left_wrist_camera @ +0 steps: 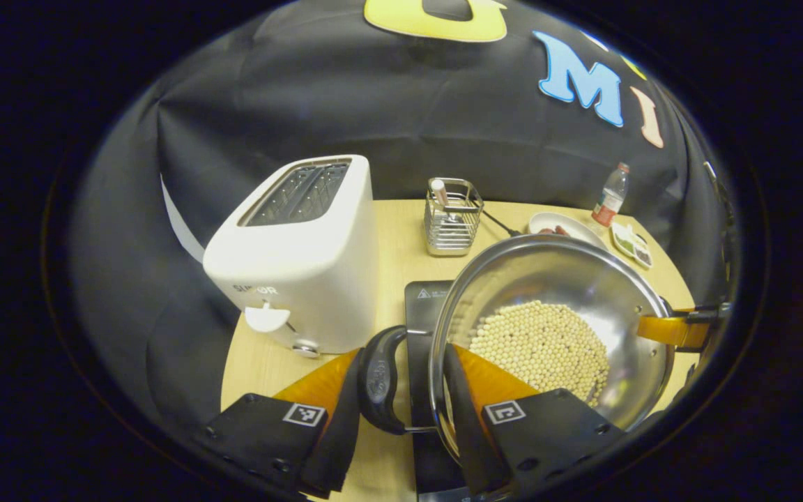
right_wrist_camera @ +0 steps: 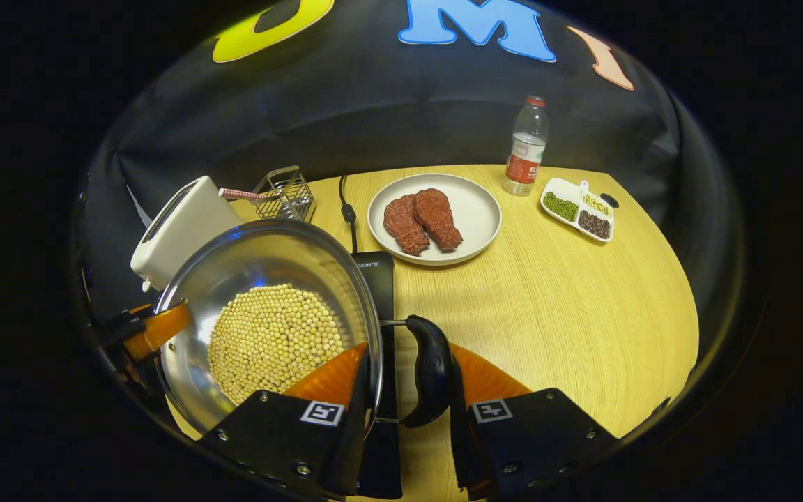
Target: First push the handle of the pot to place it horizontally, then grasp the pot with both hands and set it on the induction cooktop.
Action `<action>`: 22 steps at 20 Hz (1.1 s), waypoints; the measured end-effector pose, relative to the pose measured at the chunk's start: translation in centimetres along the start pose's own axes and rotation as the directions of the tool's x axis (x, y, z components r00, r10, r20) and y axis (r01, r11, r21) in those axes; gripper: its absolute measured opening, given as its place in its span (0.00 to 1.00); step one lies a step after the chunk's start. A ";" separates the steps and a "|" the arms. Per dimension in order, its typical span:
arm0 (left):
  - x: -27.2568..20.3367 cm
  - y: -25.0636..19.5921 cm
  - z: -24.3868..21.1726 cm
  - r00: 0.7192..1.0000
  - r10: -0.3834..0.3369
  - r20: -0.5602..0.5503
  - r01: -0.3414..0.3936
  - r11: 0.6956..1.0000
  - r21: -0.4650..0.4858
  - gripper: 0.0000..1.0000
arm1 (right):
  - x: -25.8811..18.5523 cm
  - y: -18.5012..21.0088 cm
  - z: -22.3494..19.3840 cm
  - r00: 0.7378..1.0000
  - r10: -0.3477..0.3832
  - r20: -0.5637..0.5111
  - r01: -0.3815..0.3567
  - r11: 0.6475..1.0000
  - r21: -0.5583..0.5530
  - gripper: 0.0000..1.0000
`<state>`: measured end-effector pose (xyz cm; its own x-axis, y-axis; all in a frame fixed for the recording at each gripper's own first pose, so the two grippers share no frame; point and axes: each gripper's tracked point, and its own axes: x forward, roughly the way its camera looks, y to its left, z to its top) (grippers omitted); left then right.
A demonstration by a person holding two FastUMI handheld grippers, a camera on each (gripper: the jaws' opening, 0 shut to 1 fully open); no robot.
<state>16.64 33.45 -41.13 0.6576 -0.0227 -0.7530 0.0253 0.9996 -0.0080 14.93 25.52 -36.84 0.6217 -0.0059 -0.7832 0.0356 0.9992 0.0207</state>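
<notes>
Pot [left_wrist_camera: 555, 328] hangs over the cooktop [left_wrist_camera: 424, 307], each hand-held gripper [left_wrist_camera: 401, 390] [right_wrist_camera: 407, 390] pinching one handle [left_wrist_camera: 380, 380]; lower both evenly so no beans [right_wrist_camera: 272, 341] spill.

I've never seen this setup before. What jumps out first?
A shiny steel pot full of pale beans is carried by two claws, each clamped on a side handle: the left claw and the right claw. Behind it sit a white toaster and a plate of meat.
</notes>
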 end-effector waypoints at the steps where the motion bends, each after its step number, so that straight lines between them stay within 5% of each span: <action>1: 0.0 0.0 0.0 1.000 0.006 0.006 -0.006 1.000 0.001 0.70 | 0.1 0.0 0.0 1.000 0.003 0.003 -0.003 1.000 0.000 0.52; 5: -0.7 0.3 0.9 0.998 0.025 0.053 -0.023 0.999 -0.038 0.82 | 0.0 -0.2 0.5 0.999 0.035 0.018 -0.034 0.999 -0.036 0.60; 8: -3.1 1.0 2.4 0.992 0.058 0.112 -0.049 0.995 -0.082 0.92 | -1.3 -0.4 2.1 0.994 0.083 0.071 -0.080 0.996 -0.034 0.79; 11: -6.3 0.9 4.3 0.978 0.102 0.180 -0.080 0.989 -0.124 0.88 | -3.7 -2.1 3.7 0.986 0.097 0.136 -0.090 0.995 -0.052 0.92; 12: -7.4 0.2 5.1 0.972 0.112 0.207 -0.084 0.987 -0.137 0.88 | -4.6 -2.9 4.6 0.980 0.099 0.170 -0.090 0.994 -0.060 0.83; 13: -8.9 -0.7 6.0 0.964 0.119 0.238 -0.087 0.986 -0.143 0.88 | -5.6 -3.6 5.2 0.974 0.102 0.202 -0.092 0.994 -0.062 0.93; 15: -12.5 -2.9 7.4 0.944 0.138 0.299 -0.096 0.984 -0.152 0.84 | -8.1 -5.5 6.9 0.955 0.102 0.278 -0.088 0.994 -0.060 0.93; 17: -15.7 -6.6 8.4 0.922 0.155 0.355 -0.106 0.983 -0.153 0.92 | -11.2 -7.4 8.5 0.932 0.107 0.347 -0.090 0.994 -0.065 0.92; 21: -23.1 -15.4 11.9 0.849 0.166 0.501 -0.116 0.985 -0.131 0.92 | -17.7 -12.2 11.5 0.861 0.121 0.494 -0.080 0.991 -0.104 0.92; 22: -24.9 -17.7 12.7 0.833 0.164 0.528 -0.111 0.985 -0.131 0.84 | -19.7 -13.3 12.1 0.841 0.127 0.525 -0.080 0.991 -0.111 0.92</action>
<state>9.36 16.10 -13.86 0.9498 0.1378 -0.2810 -0.1466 0.9891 -0.0106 11.71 11.85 -14.18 0.9386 0.1009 -0.3300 -0.1019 0.9947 0.0143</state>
